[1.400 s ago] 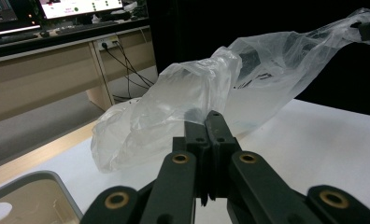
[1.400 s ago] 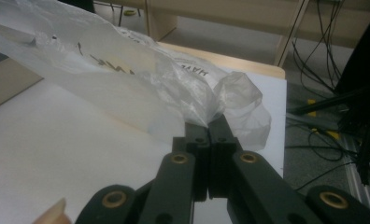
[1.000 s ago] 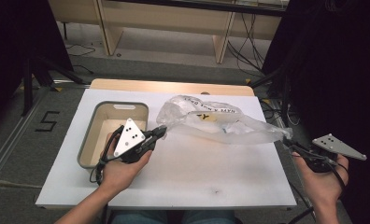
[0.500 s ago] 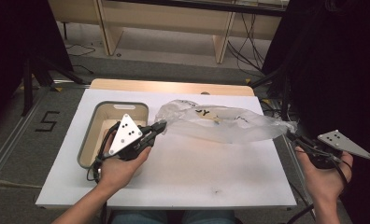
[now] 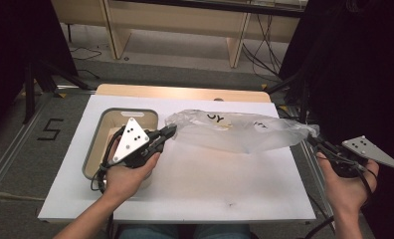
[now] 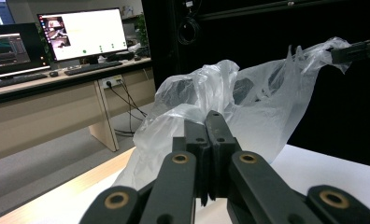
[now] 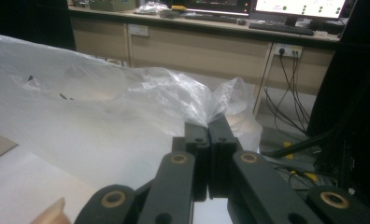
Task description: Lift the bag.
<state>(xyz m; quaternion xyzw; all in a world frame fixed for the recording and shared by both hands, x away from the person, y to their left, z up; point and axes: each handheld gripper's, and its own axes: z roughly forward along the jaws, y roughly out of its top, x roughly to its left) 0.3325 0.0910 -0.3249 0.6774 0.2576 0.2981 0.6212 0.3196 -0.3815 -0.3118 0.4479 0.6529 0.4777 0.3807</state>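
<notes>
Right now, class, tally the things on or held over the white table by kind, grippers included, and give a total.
Clear plastic bag: 1
Grey bin: 1
Grippers, left gripper and right gripper, jaws shut on the bag's ends: 2
Total: 4

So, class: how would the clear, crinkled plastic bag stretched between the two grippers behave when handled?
The clear, crinkled plastic bag is probably floppy: it sags and wrinkles between the left gripper and the right gripper. It is likely very light, since thin pinches at its two ends hold it up. The glossy film may slip from the fingers.
</notes>
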